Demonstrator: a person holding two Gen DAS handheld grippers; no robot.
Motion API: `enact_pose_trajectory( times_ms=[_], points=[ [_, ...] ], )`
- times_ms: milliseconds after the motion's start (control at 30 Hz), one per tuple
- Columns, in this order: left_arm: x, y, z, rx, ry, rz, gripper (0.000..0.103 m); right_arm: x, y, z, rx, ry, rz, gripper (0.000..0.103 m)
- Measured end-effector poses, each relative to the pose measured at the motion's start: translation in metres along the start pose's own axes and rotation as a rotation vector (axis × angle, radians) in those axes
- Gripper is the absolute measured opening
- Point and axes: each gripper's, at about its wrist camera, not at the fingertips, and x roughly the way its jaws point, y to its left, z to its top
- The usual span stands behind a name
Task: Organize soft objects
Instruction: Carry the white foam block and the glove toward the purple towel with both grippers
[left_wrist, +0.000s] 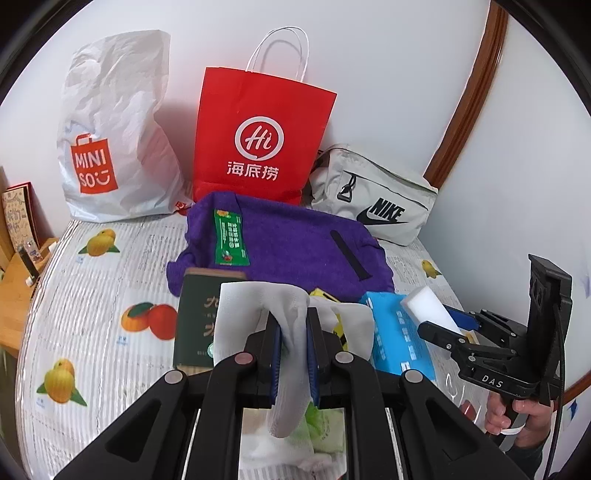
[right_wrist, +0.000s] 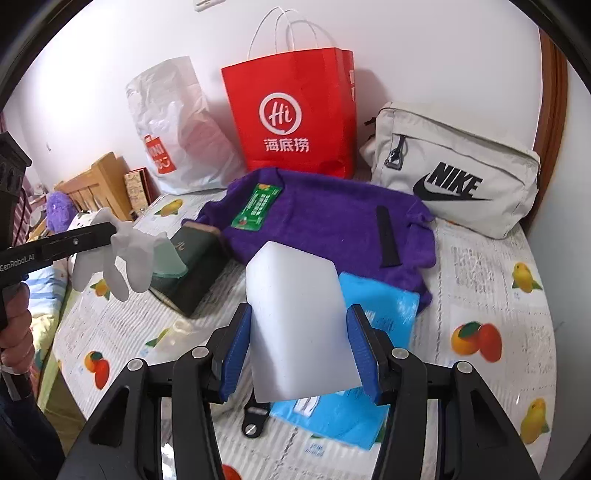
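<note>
Both grippers loaded above the bench.
Lower centre: left gripper (left_wrist: 291, 354) fingers clamped on white glove (left_wrist: 291, 321); right gripper (right_wrist: 301, 354) fingers gripping white sponge block (right_wrist: 299, 321). Beyond, mid-frame: purple towel (right_wrist: 332, 225); red paper bag (right_wrist: 295, 114) upper centre.

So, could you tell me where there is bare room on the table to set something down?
Free: the fruit-print cloth left of the green box, and its right edge below the Nike pouch. Crowded: the middle, around the purple towel and blue packet.
</note>
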Motion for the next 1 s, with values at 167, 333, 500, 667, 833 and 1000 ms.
enact_pose_trajectory(
  times_ms=[167, 333, 500, 667, 833, 1000],
  points=[
    [0.014, 0.001, 0.015, 0.004, 0.006, 0.001, 0.012, 0.015, -0.011, 0.016, 0.007, 0.001, -0.014, 0.052],
    [0.028, 0.006, 0.034, 0.003, 0.007, 0.005, 0.012, 0.033, -0.023, 0.036, 0.013, 0.004, -0.046, 0.052],
    [0.046, 0.011, 0.055, -0.004, 0.011, 0.009, 0.012, 0.046, -0.038, 0.057, 0.033, -0.004, -0.058, 0.052],
    [0.062, 0.019, 0.076, -0.014, 0.006, 0.006, 0.012, 0.058, -0.052, 0.073, 0.046, -0.012, -0.089, 0.052],
    [0.078, 0.022, 0.09, -0.007, 0.01, -0.008, 0.012, 0.077, -0.061, 0.08, 0.054, 0.011, -0.11, 0.052],
    [0.101, 0.024, 0.097, -0.017, 0.036, -0.029, 0.012, 0.097, -0.067, 0.083, 0.053, 0.043, -0.122, 0.052]
  ],
)
